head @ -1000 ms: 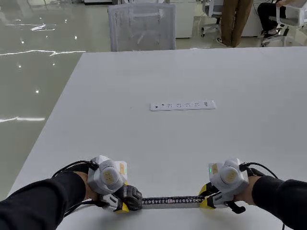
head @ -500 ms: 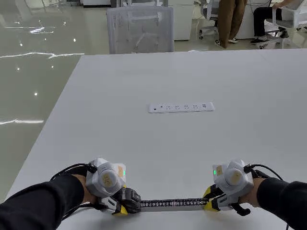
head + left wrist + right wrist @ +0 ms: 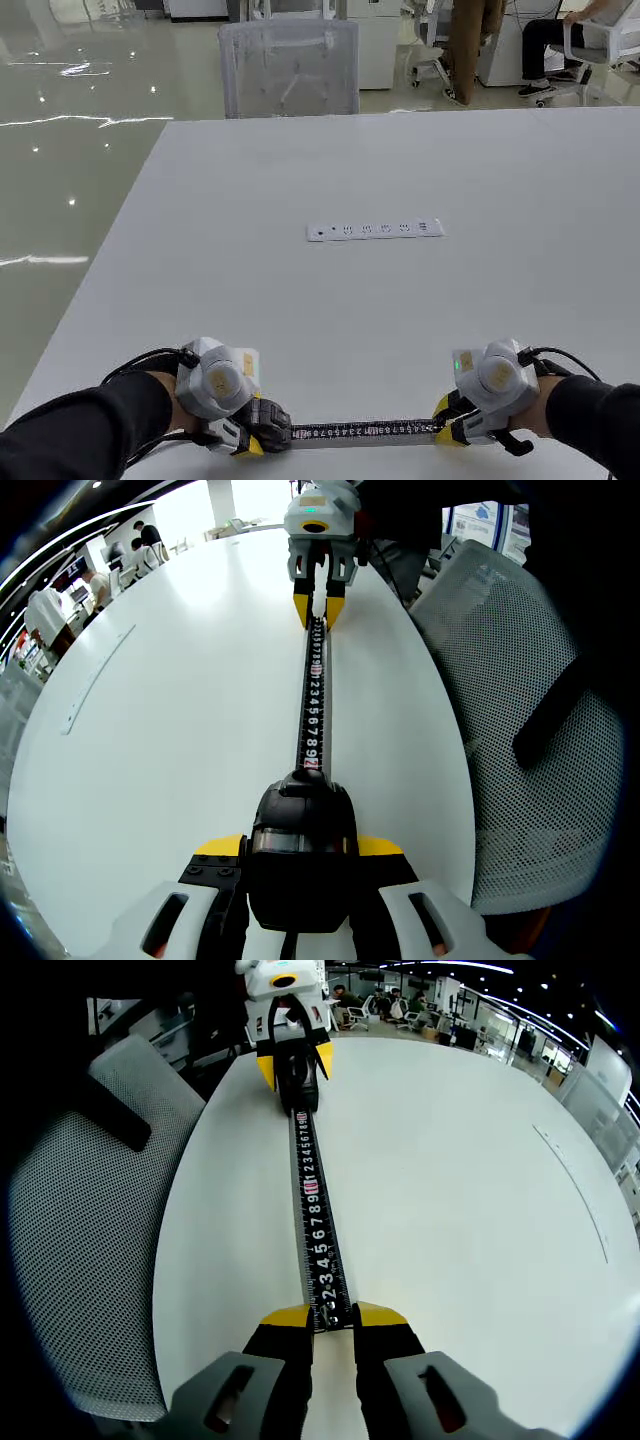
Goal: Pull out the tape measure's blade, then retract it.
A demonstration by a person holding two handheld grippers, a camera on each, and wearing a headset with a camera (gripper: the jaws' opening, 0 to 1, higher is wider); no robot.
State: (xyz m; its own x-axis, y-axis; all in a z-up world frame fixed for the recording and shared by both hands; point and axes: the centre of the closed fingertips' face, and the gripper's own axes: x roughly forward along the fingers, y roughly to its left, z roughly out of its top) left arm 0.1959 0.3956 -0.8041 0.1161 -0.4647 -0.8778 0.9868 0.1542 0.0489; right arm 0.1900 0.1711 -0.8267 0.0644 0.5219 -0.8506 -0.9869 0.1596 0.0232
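Head view: at the near edge of the white table (image 3: 400, 320), the left gripper (image 3: 248, 441) pinches the black tape measure case (image 3: 270, 424). The numbered steel blade (image 3: 365, 432) runs flat along the table edge to the right gripper (image 3: 447, 433), which nips its end. A white power strip (image 3: 375, 230) lies well apart, mid-table, and a grey mesh chair (image 3: 290, 60) stands beyond the far edge. Left gripper view: yellow-tipped jaws clamp both sides of the case; the blade leaves its mouth, numerals legible. Right gripper view: jaws pressed together on the blade's tip, a detail too small in the head view. A second mesh chair (image 3: 90, 1260) sits just beside the table.
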